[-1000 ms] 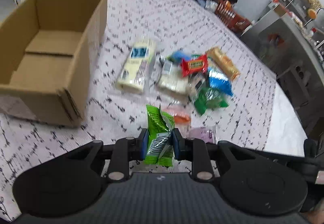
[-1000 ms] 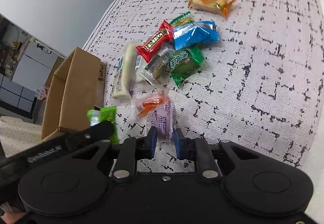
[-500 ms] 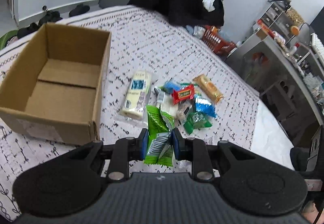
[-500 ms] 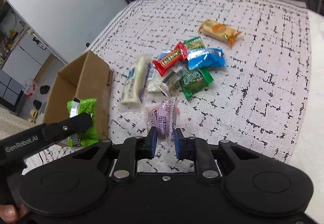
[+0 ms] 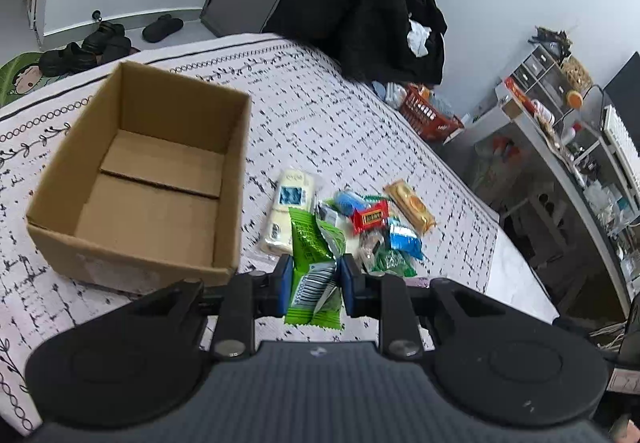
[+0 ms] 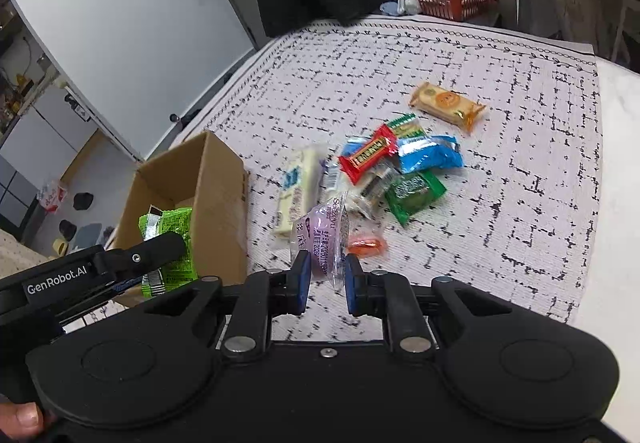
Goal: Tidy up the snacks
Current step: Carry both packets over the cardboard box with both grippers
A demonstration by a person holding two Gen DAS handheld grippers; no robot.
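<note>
My left gripper (image 5: 313,285) is shut on a green snack packet (image 5: 314,263) and holds it in the air just right of an open, empty cardboard box (image 5: 140,179). In the right wrist view the left gripper (image 6: 120,267) with the green packet (image 6: 170,243) hangs by the box (image 6: 192,187). My right gripper (image 6: 326,283) is shut on a pale purple packet (image 6: 320,239), lifted above the patterned cloth. A pile of snacks (image 6: 384,171) lies on the cloth, with an orange biscuit pack (image 6: 446,105) apart from it.
The snacks lie on a white cloth with black marks (image 6: 500,203) over a table. A small orange packet (image 6: 366,245) lies near my right gripper. A black coat (image 5: 368,3), a red basket (image 5: 428,115) and shelves (image 5: 560,131) stand beyond the table's far edges.
Both grippers have risen and pulled back from the pile with their packets. The left gripper has come closer to the box.
</note>
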